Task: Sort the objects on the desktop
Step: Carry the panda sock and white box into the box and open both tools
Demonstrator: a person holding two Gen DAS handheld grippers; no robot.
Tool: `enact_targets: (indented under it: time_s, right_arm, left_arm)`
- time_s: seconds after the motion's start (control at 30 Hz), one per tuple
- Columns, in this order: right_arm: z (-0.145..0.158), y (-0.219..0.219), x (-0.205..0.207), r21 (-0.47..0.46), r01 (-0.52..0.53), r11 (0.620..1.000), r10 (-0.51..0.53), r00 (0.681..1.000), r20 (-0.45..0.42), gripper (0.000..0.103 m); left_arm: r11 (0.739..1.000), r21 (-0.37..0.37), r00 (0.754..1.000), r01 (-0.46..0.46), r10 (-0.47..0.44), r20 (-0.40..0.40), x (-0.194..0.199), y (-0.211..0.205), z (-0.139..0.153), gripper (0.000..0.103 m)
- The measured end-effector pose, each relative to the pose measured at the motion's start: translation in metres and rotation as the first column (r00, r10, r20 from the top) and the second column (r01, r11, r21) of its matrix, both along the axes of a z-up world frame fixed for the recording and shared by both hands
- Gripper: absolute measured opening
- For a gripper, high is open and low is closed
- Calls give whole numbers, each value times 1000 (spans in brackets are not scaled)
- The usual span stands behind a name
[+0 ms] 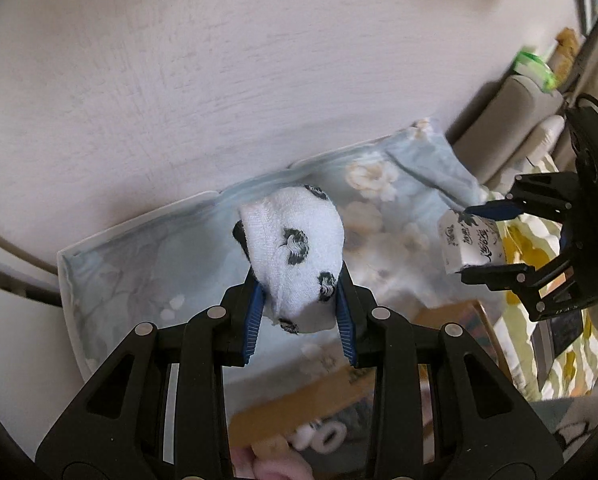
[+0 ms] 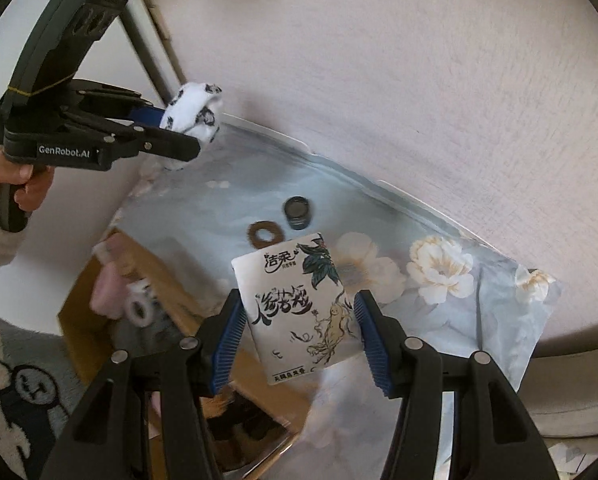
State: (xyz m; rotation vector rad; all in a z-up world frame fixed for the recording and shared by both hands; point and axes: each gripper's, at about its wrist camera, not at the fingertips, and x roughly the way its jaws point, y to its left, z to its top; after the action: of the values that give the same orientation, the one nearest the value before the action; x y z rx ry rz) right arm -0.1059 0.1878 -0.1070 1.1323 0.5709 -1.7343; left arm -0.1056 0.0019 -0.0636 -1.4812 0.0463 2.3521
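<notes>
My left gripper (image 1: 301, 316) clamps a rolled white sock (image 1: 295, 256); my right gripper (image 2: 299, 344) clenches a tissue packet (image 2: 303, 312) above the floral cloth (image 2: 439, 272)

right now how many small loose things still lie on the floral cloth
2: a brown flat ring and, beside it, a dark round cap, both on the pale blue floral cloth. More may hide behind the held tissue pack.
</notes>
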Motion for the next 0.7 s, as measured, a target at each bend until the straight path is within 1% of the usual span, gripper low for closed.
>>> enact_targets:
  time_s: [0.13, 0.23, 0.5, 0.7]
  right_arm:
    - [3, 3, 22, -12, -12, 1000, 12, 1000, 7, 52]
    - [1, 4, 38, -9, -19, 1000, 19, 1000, 18, 52]
    - [-13, 7, 76, 5, -44, 999, 43, 998, 39, 52]
    - [-29, 6, 96, 22, -69, 997, 68, 996, 65, 51]
  left_arm:
    - [1000, 15, 1000, 20, -20, -6, 27, -1, 12, 30]
    - [999, 14, 999, 34, -34, -9, 47, 0, 16, 30]
    - [998, 7, 998, 60, -60, 21, 98, 5, -2, 30]
    - [999, 12, 998, 49, -49, 48, 122, 3, -18, 30]
